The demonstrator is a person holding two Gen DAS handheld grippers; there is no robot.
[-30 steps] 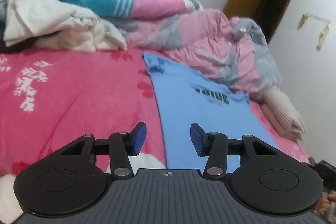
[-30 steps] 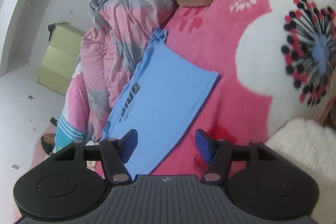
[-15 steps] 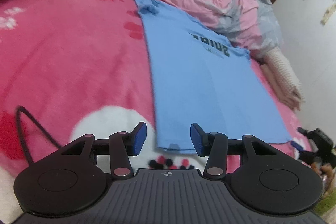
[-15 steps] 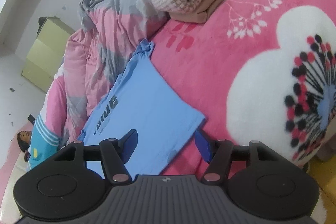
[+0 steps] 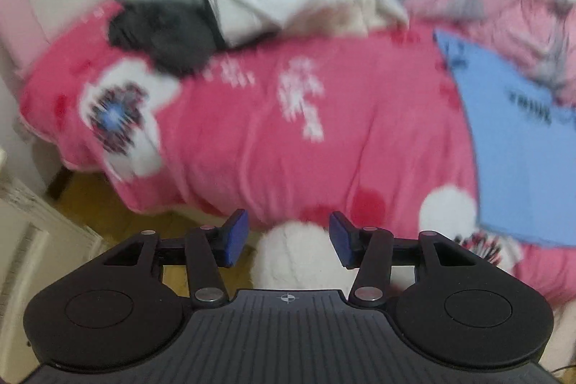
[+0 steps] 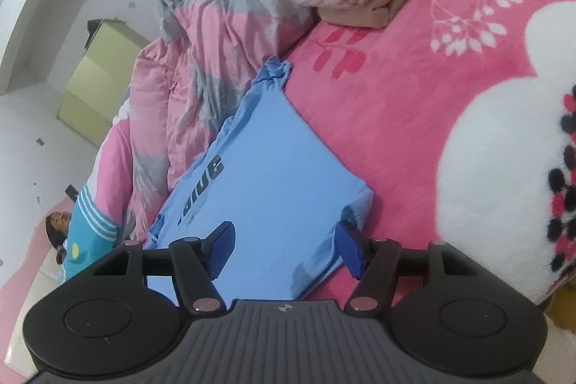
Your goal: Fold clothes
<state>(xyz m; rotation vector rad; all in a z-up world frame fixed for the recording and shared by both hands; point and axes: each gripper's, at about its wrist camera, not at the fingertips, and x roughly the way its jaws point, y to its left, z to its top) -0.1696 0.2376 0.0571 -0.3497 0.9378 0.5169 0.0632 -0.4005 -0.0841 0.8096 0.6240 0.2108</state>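
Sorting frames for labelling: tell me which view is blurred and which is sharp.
Left wrist view: motion blur smears the blanket and blue shirt; only the hand-held gripper stays crisp. Right wrist view: sharp, the shirt's print is readable, with fisheye bending at the edges.

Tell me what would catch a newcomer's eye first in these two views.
The light blue T-shirt, lying flat on the bright pink flowered blanket beside the rumpled pink-and-grey quilt, stands out first. The right hand-held gripper is right at its near hem, open, with nothing pinched. In the blurred left view the left hand-held gripper, jaws opening and empty, faces the bed's edge, with the shirt off to the right.
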